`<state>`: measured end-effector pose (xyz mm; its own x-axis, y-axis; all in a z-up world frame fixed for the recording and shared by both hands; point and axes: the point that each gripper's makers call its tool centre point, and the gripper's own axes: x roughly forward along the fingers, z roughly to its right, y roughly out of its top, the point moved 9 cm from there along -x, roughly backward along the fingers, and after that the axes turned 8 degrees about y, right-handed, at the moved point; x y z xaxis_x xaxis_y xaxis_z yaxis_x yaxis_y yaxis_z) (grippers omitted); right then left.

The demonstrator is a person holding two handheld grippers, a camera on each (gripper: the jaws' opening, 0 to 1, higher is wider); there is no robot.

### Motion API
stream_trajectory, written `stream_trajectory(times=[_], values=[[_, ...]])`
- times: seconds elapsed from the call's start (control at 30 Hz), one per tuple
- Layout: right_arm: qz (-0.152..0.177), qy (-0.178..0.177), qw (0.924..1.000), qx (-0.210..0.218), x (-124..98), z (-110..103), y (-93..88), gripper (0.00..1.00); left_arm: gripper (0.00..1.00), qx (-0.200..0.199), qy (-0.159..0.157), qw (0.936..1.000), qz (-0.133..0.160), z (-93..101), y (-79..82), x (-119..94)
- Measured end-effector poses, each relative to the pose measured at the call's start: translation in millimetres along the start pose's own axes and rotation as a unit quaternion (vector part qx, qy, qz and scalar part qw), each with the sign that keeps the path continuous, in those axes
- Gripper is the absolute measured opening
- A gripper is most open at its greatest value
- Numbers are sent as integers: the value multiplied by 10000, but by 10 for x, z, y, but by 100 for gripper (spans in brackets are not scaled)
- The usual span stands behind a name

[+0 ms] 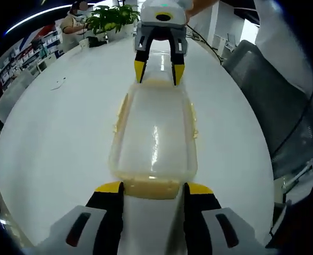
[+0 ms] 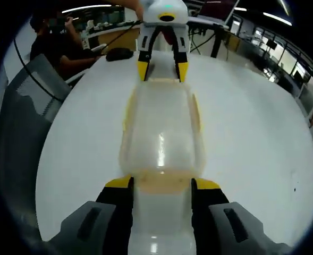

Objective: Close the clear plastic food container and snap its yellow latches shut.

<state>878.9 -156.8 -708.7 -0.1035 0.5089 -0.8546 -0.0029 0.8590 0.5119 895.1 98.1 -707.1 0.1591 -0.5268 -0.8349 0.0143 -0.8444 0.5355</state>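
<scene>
A clear plastic food container (image 1: 155,133) lies lengthwise on the white table (image 1: 66,133) with its lid down on it. Yellow latches (image 1: 193,119) run along its long sides, and a yellowish latch strip (image 1: 152,187) lies at the near end. My left gripper (image 1: 153,187) stands open at that end, its yellow tips on either side of the strip. At the far end my right gripper (image 1: 158,74) is open too. From the right gripper view the container (image 2: 161,133) lies between my right gripper (image 2: 161,185) and my left gripper (image 2: 161,71).
A potted plant (image 1: 111,18) and a seated person (image 1: 74,21) are at the table's far end. A grey chair (image 1: 273,101) stands beside the table. In the right gripper view there is another grey chair (image 2: 23,106), a person (image 2: 55,42) and a black mouse (image 2: 119,53).
</scene>
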Motion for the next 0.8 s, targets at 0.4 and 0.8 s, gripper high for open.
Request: stream_trajectory(times=[0.4,0.8], values=[[-66,95,9999,57,14,27,16,38,37,101,4,9999,18,-8,6,4],[-136,109,9998,50,10,45,24,37,34,140,-19,9999,42,-8,14,4]])
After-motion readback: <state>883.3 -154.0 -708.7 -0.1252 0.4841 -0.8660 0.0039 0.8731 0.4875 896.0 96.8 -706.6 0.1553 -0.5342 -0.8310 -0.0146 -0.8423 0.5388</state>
